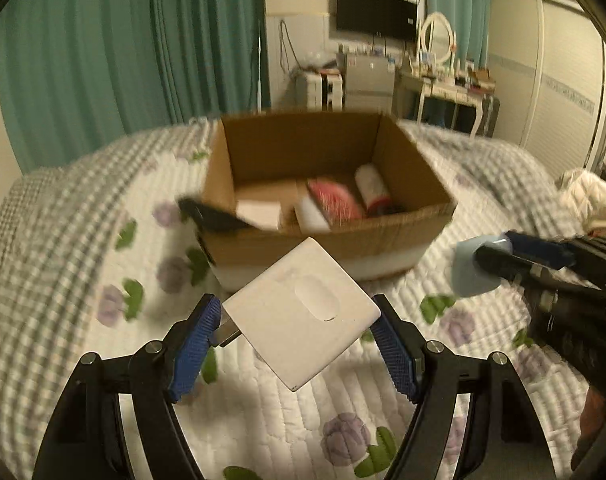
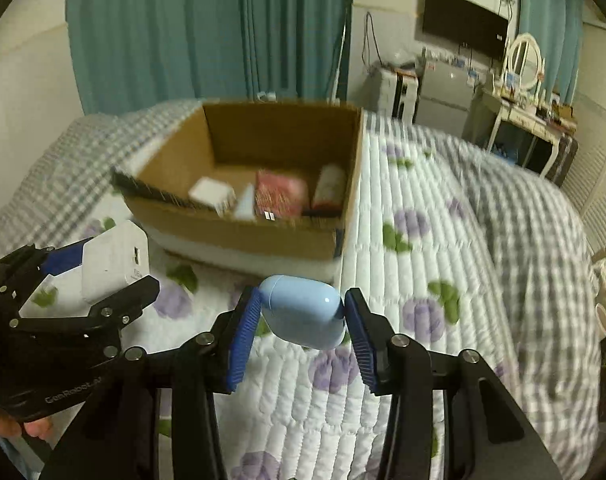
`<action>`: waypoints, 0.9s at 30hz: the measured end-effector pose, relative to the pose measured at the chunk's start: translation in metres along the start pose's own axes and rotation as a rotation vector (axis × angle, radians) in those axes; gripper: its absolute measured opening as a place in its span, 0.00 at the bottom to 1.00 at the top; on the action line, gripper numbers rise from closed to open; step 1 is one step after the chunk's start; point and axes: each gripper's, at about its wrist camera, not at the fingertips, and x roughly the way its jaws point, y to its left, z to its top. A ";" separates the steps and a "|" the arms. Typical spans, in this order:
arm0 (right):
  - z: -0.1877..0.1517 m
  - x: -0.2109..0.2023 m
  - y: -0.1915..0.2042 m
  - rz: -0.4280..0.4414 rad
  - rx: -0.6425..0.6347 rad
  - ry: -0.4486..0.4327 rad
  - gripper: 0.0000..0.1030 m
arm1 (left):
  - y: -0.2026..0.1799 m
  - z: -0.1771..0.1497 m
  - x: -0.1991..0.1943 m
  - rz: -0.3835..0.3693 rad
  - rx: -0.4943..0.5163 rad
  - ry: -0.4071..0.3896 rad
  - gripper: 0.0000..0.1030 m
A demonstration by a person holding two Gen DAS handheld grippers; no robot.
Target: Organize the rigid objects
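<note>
Two handheld grippers, each carrying a small hard object, on the near side of a cardboard box (image 1: 327, 184) on a quilted bed.

The left gripper (image 1: 297, 326) is clenched on a white square charger (image 1: 299, 312), pinched corner to corner, near the box's front wall. The right gripper (image 2: 301, 320) clamps a pale blue rounded case (image 2: 303, 316) across its sides, just in front of the box. Both look light and stiff; the glossy case seems likely to slip, so flat sides suit best.
</note>
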 end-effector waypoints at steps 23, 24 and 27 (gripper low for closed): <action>-0.027 0.108 0.018 0.073 -0.014 0.237 0.47 | 0.043 -0.016 0.043 0.051 -0.071 0.070 0.75; -0.028 0.114 0.018 0.077 -0.009 0.249 0.48 | 0.043 -0.016 0.044 0.051 -0.072 0.072 0.74; -0.026 0.123 0.018 0.084 -0.007 0.254 0.49 | 0.044 -0.016 0.048 0.050 -0.075 0.076 0.74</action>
